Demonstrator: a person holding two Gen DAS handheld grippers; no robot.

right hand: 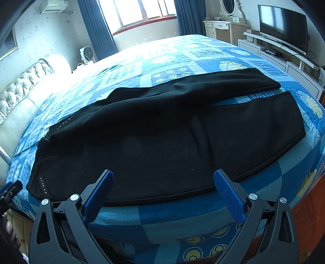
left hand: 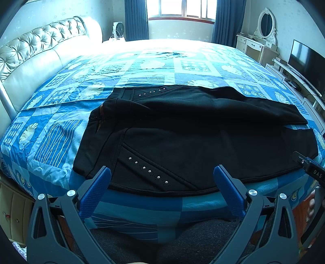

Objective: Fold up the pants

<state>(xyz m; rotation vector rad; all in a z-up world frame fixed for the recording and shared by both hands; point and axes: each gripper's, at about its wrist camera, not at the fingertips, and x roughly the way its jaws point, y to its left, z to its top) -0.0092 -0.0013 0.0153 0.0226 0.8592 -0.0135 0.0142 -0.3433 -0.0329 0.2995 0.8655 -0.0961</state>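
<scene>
A bed [left hand: 61, 130] with a blue patterned cover fills the room, its tufted headboard [left hand: 40, 40] at the left. Beyond stand a window [left hand: 182, 8], blue curtains [left hand: 135, 20], a fan [left hand: 117, 29], a dressing table [left hand: 254, 46] with mirror [left hand: 266, 22], and a television [left hand: 308, 63].

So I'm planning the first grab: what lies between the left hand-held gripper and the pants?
Only bare blue bedspread at the bed's edge separates the open left hand-held gripper from the pants, per the left wrist view.

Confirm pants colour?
Black pants with silver studs; studs show best in left wrist view.
</scene>
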